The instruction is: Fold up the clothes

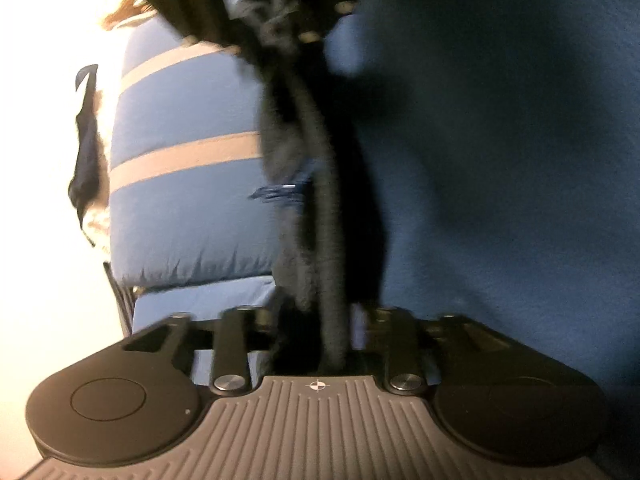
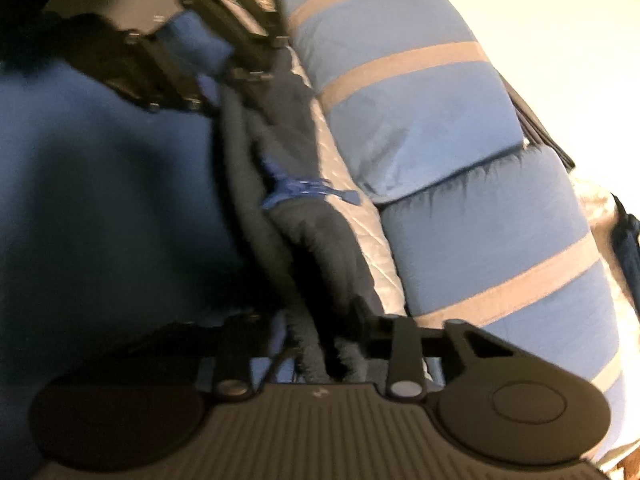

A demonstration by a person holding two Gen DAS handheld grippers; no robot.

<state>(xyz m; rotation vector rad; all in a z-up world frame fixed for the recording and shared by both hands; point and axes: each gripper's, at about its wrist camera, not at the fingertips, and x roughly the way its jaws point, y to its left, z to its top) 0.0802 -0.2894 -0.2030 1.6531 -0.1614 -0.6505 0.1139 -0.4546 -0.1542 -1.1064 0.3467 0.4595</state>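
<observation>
- The garment is a dark blue fleecy piece, soft and limp; I judge it light to lift but floppy, with a nap that should grip well and not slip.
- A thick bunched edge of it runs straight out from my left tool toward the other tool at the top of the left view, drawn fairly taut between the two.
- Left tool: the fingers are clenched on that bunched edge, with cloth filling the gap between them.
- Right tool: likewise clamped on the same edge, which stretches away to the left tool seen at the top of the right view.
- So the garment hangs from both tools, its broad panel falling to one side, on the right of the left view and the left of the right view.
- Beside it lies a blue bolster with tan stripes on a quilted bed cover; the held edge passes close to both.
- Both views are blurred, so I can't make out seams or a collar; a small bright blue tag or stitching sits midway along the edge.
- To my eye the best hold is at the thick edge, near its ends, as now; a pinch in the loose middle would only sag.
</observation>
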